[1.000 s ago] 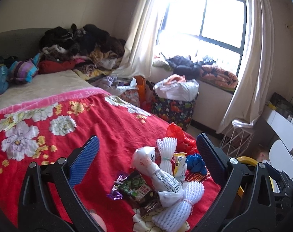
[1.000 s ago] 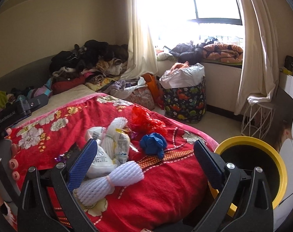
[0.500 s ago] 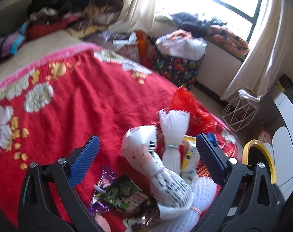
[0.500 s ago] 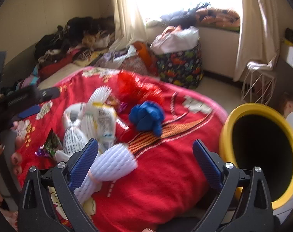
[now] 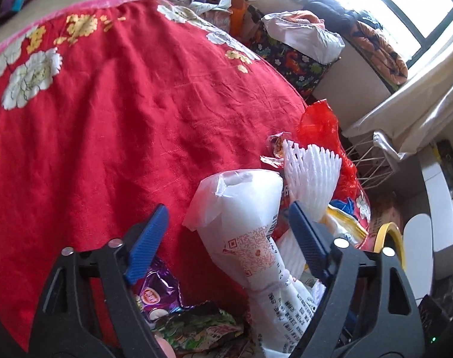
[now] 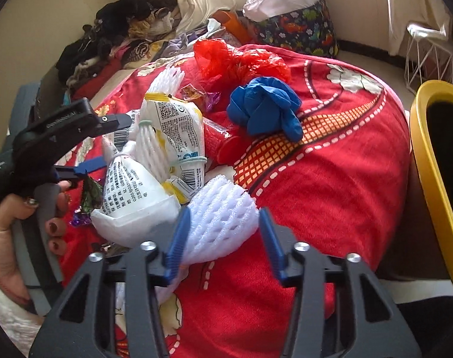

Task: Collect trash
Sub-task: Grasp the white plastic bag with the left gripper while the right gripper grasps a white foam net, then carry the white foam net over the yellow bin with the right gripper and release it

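The trash lies heaped on the red flowered bedspread. Left gripper: jaws closing around the white printed plastic bag, pads not yet pressing. Right gripper: jaws closing, the white foam fruit net between them, contact uncertain. Yellow-rimmed bin stands beside the bedspread's edge

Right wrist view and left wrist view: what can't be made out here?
- Yellow bin, right wrist view: cut off by the frame edge; its inside is dark, contents unknown.
- White foam net, right wrist view: its near end is hidden behind the closing right tongs.
- Snack wrappers, left wrist view: partly covered by the closing left tongs; the brand print is too small to read.
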`<state>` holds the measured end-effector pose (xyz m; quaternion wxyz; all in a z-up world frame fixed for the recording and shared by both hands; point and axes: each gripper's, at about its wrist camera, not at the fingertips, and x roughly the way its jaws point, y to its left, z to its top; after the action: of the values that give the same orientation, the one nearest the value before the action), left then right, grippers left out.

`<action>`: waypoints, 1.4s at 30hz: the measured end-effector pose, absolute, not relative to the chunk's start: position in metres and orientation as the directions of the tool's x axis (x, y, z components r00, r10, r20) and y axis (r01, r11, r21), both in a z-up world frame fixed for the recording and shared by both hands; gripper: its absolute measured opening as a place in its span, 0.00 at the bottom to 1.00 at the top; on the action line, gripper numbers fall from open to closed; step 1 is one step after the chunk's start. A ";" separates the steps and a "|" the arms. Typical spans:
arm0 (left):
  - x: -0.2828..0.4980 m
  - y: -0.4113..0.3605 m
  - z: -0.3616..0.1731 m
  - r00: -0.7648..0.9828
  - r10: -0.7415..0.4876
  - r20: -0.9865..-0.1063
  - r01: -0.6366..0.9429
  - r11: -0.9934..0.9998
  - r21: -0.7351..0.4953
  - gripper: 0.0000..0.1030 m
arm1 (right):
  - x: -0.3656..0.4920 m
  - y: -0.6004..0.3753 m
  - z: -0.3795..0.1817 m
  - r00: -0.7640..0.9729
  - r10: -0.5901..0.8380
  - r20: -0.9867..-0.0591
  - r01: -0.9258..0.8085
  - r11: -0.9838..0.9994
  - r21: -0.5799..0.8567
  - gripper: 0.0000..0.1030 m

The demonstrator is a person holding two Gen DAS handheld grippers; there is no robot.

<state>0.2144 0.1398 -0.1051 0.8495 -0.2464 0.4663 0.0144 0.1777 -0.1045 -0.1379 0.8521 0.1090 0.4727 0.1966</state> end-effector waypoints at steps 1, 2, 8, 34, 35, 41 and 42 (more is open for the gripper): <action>0.215 0.140 -0.105 0.564 -0.207 -0.799 -0.254 0.878 -0.406 0.62 | 0.176 -0.105 -0.136 0.476 0.446 -0.758 -0.238 0.895 0.377 0.22; 0.215 0.139 -0.105 0.564 -0.213 -0.798 -0.249 0.878 -0.410 0.58 | 0.174 -0.106 -0.134 0.475 0.460 -0.750 -0.252 0.888 0.385 0.18; 0.207 0.130 -0.096 0.602 -0.214 -0.769 -0.225 0.879 -0.421 0.37 | 0.159 -0.110 -0.124 0.494 0.482 -0.723 -0.305 0.875 0.375 0.13; 0.134 0.069 0.016 0.854 -0.180 -0.488 -0.018 0.928 -0.373 0.32 | 0.131 -0.184 -0.055 0.707 0.434 -0.559 -0.288 0.898 0.332 0.13; 0.132 0.067 0.018 0.857 -0.182 -0.481 -0.014 0.927 -0.375 0.32 | 0.132 -0.188 -0.054 0.713 0.424 -0.558 -0.279 0.902 0.330 0.13; 0.125 0.049 0.028 0.870 -0.194 -0.453 0.021 0.933 -0.358 0.32 | 0.132 -0.219 -0.049 0.752 0.369 -0.547 -0.205 0.919 0.338 0.13; 0.124 0.045 0.028 0.871 -0.196 -0.451 0.027 0.935 -0.354 0.32 | 0.132 -0.225 -0.049 0.759 0.359 -0.543 -0.193 0.921 0.339 0.13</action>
<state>0.1243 0.0450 0.0283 0.9519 -0.1708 0.2475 -0.0584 0.1322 -0.2246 -0.0488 0.9283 0.1323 0.3139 0.1488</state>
